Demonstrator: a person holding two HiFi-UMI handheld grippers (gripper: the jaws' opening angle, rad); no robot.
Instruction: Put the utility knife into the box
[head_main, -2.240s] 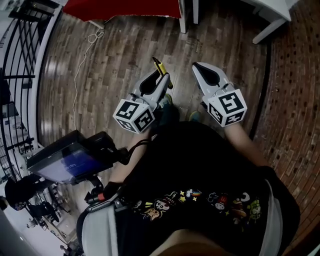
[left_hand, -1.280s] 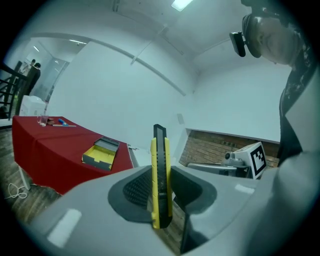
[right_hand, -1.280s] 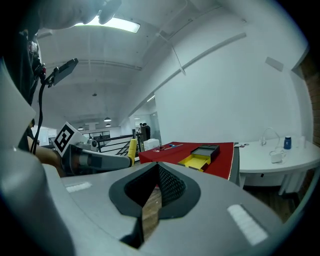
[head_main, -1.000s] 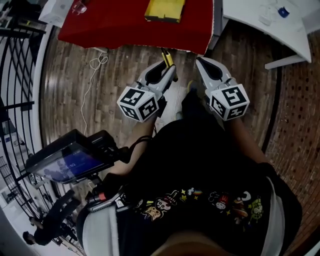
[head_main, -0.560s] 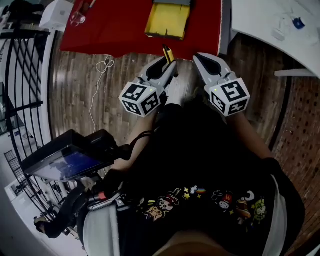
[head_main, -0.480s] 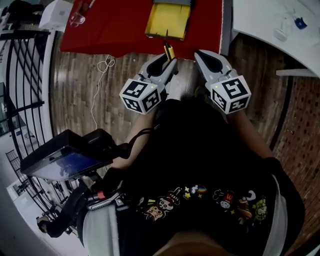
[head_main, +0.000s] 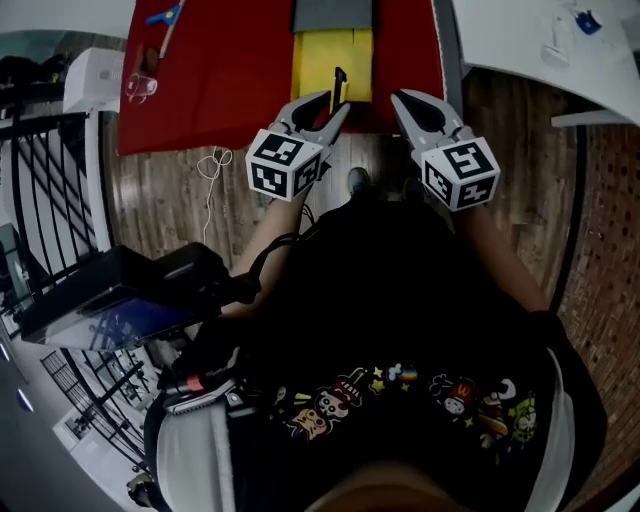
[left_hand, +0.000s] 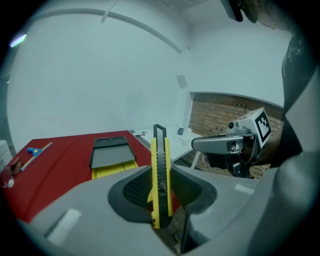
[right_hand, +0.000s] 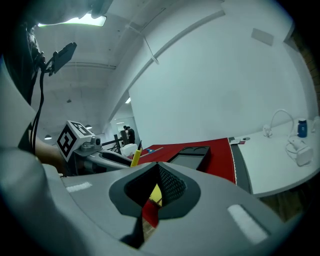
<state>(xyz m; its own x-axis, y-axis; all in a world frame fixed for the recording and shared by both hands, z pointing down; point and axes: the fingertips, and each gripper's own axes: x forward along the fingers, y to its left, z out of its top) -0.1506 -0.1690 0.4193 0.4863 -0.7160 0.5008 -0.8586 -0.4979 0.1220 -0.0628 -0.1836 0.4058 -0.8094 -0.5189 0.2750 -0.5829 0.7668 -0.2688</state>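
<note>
- Wooden floor (head_main: 170, 200) underfoot, and straight ahead a worktop (head_main: 200, 80) under a red cloth, with a plain white wall behind it in both gripper views.
- On the left gripper (head_main: 332, 108) the jaws are clamped on the utility knife (left_hand: 160, 175). They pinch its yellow-and-black body edge-on, low down.
- That leaves the long end poking out past the jaw tips, a hold that, to my eye, lets the free end lead the way into the box.
- On the right gripper (head_main: 398, 97) the jaws are pressed together with nothing between them. It rides just beside its partner and looks to be along for the trip only.
- Now the box (head_main: 331, 62): an open yellow tray with a dark grey section beyond it, lying on the cloth near the front edge, dead ahead.
- In the head view the knife's tip overlaps the tray's near edge. The left gripper view shows the box lower and off to the left, so I judge the knife is in the air short of the tray, not in it.
- Further out, a blue-handled tool (head_main: 162, 14) lies at the cloth's far left and a white table (head_main: 520, 40) stands to the right, both well apart from the action.
- My call: the carry is nearly over. What remains is lining the knife lengthwise with the tray, lowering it and letting go. A crooked drop could leave it across the rim.
</note>
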